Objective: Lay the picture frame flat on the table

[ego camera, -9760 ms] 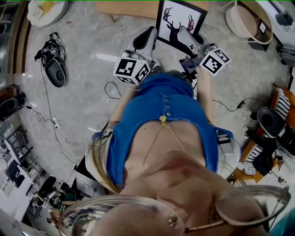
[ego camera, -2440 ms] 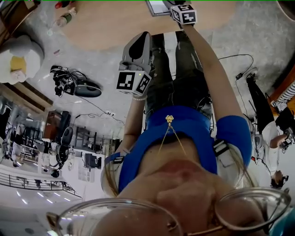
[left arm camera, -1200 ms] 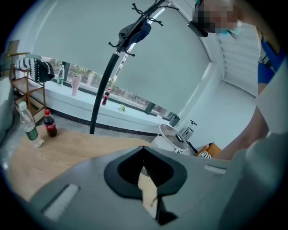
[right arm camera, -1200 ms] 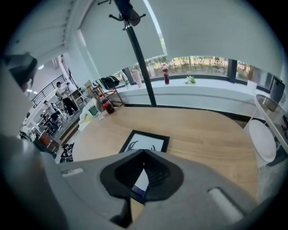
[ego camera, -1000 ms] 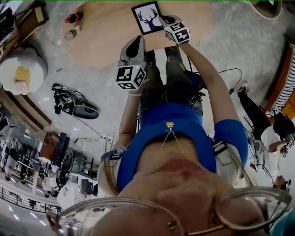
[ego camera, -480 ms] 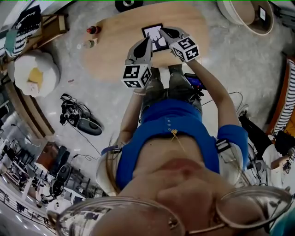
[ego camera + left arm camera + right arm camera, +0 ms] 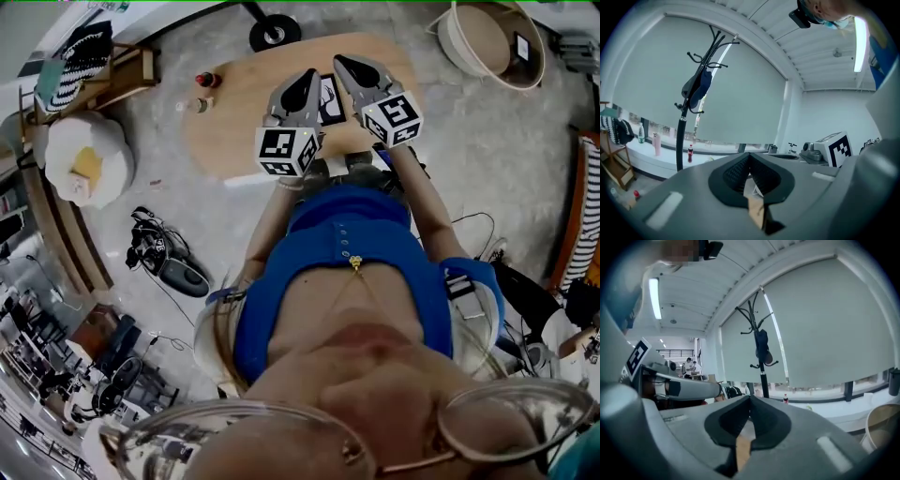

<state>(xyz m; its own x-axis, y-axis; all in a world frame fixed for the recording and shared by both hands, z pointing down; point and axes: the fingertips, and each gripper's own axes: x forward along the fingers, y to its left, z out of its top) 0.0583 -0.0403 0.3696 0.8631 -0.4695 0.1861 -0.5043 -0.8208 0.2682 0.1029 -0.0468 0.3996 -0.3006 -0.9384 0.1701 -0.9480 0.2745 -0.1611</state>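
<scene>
**Head view, looking steeply down.** A light wooden oval bench [image 7: 234,127] stands on a grey mottled stone floor [image 7: 487,169]. The black picture frame with a white print [image 7: 329,98] lies face up on the bench top. It is close to the near edge and right of the middle. Only a narrow strip of it shows, because the two claws overlap its sides from this camera. The left claw [image 7: 307,75] and the right claw [image 7: 343,62] are held side by side beyond the person's blue top [image 7: 347,244]. Each has its square-marker cube toward the body.

A small red-capped bottle [image 7: 204,80] sits at the bench's left end. A round pale basket [image 7: 478,37] stands on the floor beyond the right end. A white round pouffe with a yellow patch [image 7: 89,159] lies off to the left.

**Left gripper view.** The dark ribbed pads of the left claw [image 7: 750,157] are pressed together at the tips, with nothing pinched. Past them a black coat stand [image 7: 680,136] carrying a dark garment rises in front of a pale roller blind [image 7: 754,108].

**Right gripper view.** The right claw [image 7: 750,399] is likewise pressed together and empty. It looks across the room toward the coat stand [image 7: 761,362] and the blind.
</scene>
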